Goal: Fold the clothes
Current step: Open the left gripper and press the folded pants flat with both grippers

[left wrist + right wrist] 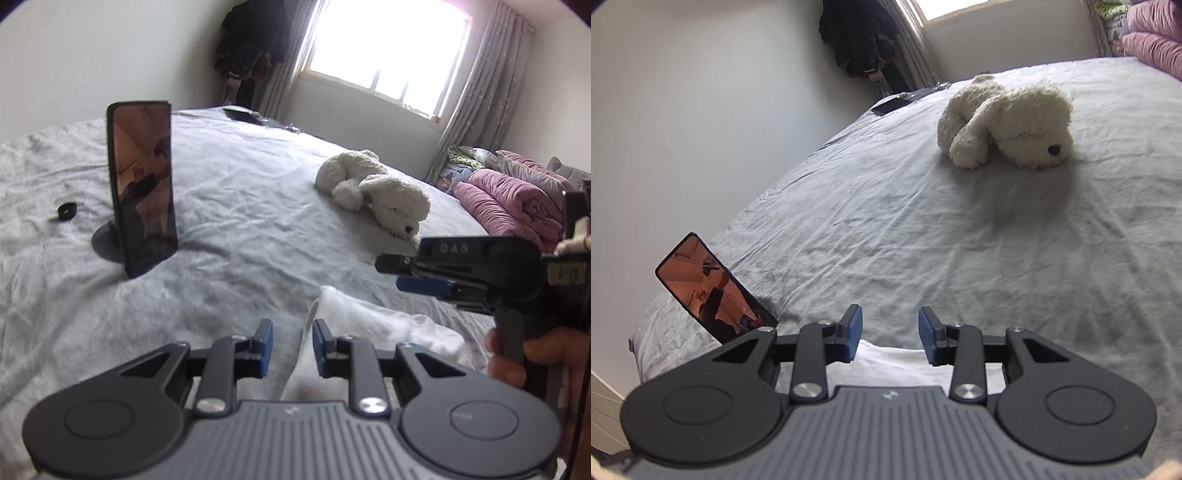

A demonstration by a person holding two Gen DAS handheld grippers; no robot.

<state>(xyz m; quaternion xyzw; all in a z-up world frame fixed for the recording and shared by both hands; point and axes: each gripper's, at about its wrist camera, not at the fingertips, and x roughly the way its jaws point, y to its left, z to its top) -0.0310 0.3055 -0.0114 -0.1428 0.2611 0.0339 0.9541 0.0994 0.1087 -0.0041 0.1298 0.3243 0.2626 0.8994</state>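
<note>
A white garment (373, 325) lies bunched on the grey bedsheet (236, 192) in front of me; a raised fold of it stands between the pads of my left gripper (292, 345), whose jaws stand a little apart around it. In the right wrist view the white garment (894, 363) lies flat under my right gripper (890, 334), which is open above it. The right gripper also shows in the left wrist view (402, 273), held in a hand to the right, above the garment.
A phone on a round stand (142, 184) is upright at left on the bed, with a small black ring (66, 211) beside it. A white plush dog (376, 188) lies mid-bed. Pink quilts (517, 203) are piled at right. A dark tablet (242, 114) lies at the far edge.
</note>
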